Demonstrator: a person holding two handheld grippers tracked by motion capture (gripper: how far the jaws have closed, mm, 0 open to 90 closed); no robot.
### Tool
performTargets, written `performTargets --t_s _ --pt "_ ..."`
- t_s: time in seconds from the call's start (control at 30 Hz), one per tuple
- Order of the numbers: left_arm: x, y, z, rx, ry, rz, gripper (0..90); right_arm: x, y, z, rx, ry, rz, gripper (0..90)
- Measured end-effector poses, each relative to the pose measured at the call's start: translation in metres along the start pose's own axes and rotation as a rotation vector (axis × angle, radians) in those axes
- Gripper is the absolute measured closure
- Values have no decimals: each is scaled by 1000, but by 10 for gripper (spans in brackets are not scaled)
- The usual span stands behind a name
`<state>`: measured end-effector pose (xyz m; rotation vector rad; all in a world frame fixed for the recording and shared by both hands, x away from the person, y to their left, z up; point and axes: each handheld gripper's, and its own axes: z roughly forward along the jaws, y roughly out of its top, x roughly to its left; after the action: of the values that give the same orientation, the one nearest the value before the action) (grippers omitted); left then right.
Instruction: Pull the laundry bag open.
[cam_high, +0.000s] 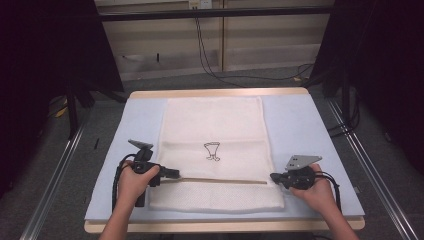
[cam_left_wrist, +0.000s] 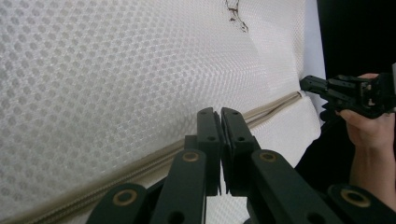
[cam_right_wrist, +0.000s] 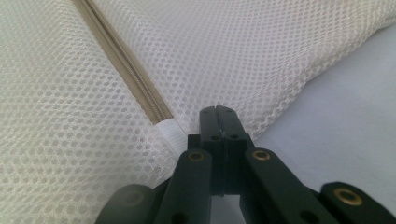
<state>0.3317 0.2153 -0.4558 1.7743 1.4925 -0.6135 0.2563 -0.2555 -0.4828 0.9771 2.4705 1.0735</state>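
Both hands at near table (cam_high: 305, 122) edge. White mesh bag (cam_high: 215, 125) lies flat at table centre, contents not visible. Beige zipper (cam_high: 220, 180) crosses its near end. Left tool (cam_high: 173, 174) pressed together at zipper's left end; right tool (cam_high: 273, 177) pressed together at the right end.

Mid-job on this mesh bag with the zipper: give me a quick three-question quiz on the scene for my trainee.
1. True or false: the zipper runs across the mesh laundry bag near its edge closest to the person.
2. The jaws of the right gripper are: A) wide open, B) closed together, C) hidden from the cameras.
3. Which gripper sits at the zipper's end finished with a white fabric tab?

Key:
1. True.
2. B: in the right gripper view they meet at the bag's side edge; what they pinch, if anything, cannot be told.
3. The right gripper. The left gripper is at the opposite end, jaws also closed.
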Motion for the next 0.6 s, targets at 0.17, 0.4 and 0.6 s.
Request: performTargets --t_s 0.17,0.4,0.6 --pt "3 0 -5 -10 1 -11 873 0 0 0 0 0 0 900" --pt "5 -1 -6 -16 16 -8 873 0 0 0 0 0 1 900" --pt "11 -3 -13 -17 21 -18 873 0 0 0 -1 1 1 900"
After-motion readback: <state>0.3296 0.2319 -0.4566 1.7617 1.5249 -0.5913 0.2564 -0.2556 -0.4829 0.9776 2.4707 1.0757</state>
